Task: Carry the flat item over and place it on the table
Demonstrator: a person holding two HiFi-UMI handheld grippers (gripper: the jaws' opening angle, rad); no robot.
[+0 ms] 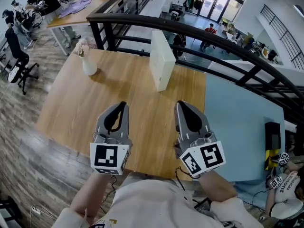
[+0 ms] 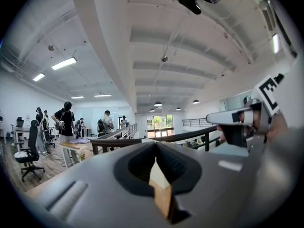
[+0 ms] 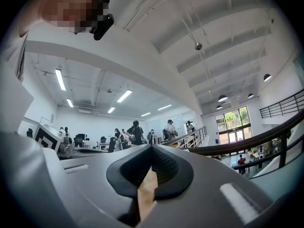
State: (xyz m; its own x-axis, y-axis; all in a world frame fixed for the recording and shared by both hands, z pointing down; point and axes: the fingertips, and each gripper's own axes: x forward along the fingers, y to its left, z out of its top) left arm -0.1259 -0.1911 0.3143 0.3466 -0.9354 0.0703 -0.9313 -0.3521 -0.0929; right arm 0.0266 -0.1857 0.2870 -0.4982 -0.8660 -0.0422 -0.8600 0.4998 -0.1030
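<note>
forearms (image 1: 90,196) at the near edge of the wooden table (image 1: 66,108), both reaching forward, level, side by side. left gripper (image 1: 122,104) jaws pressed together, nothing between. right gripper (image 1: 180,103) same, tips meeting, empty. white flat item (image 1: 161,61) stands on edge at table's far side, well apart from both. vase (image 1: 89,66) at table's far left.

No word or number reads clearly. A white object (image 1: 285,182) at the head view's lower right edge bears black lettering, possibly a brand, too small to spell out. The left tool (image 1: 123,104) and right tool (image 1: 179,104) carry only black-and-white square markers (image 1: 110,156), no letters.
</note>
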